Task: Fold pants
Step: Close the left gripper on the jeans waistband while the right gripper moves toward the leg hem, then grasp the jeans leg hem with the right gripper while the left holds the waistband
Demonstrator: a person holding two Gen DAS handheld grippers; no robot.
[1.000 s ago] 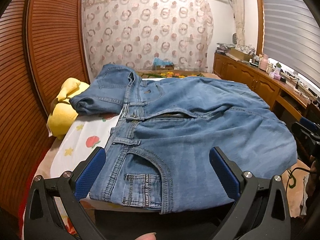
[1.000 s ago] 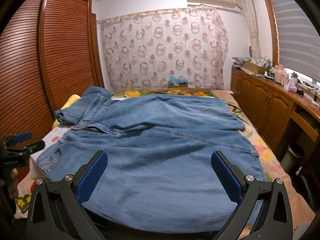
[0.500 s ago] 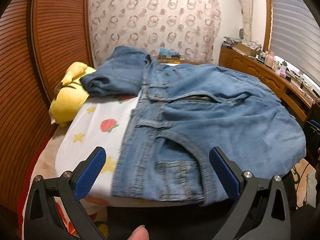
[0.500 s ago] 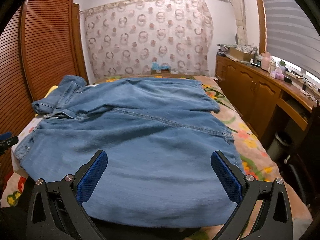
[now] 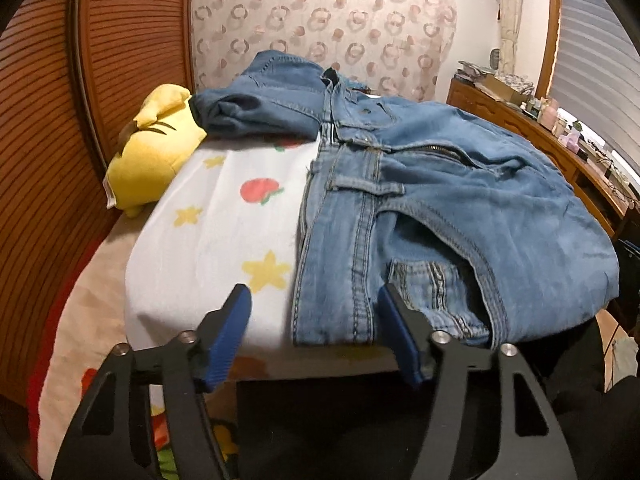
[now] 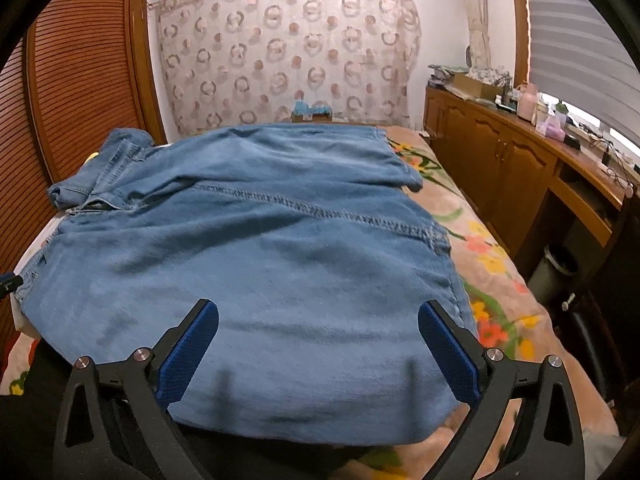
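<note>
Blue jeans (image 5: 460, 200) lie spread across the bed, waistband to the left and legs to the right (image 6: 280, 260). My left gripper (image 5: 316, 320) sits low at the near waistband corner. Its jaws are closing, with the waistband's end between the blue pads (image 5: 394, 320); the left pad still hovers over the white sheet and neither pad presses the cloth. My right gripper (image 6: 320, 340) stands wide open just above the near edge of the trouser leg, holding nothing. The far waistband corner (image 5: 256, 108) is bunched up.
A yellow plush toy (image 5: 152, 160) lies at the bed's left, on a white sheet (image 5: 216, 232) printed with stars and fruit. A louvered wooden wardrobe (image 5: 60, 120) runs along the left. A wooden cabinet (image 6: 500, 168) and a bin (image 6: 556, 276) stand to the right.
My left gripper has come down and shifted left to the near waistband corner, and its jaws have narrowed. The right gripper stays wide open and has tipped slightly over the leg.
</note>
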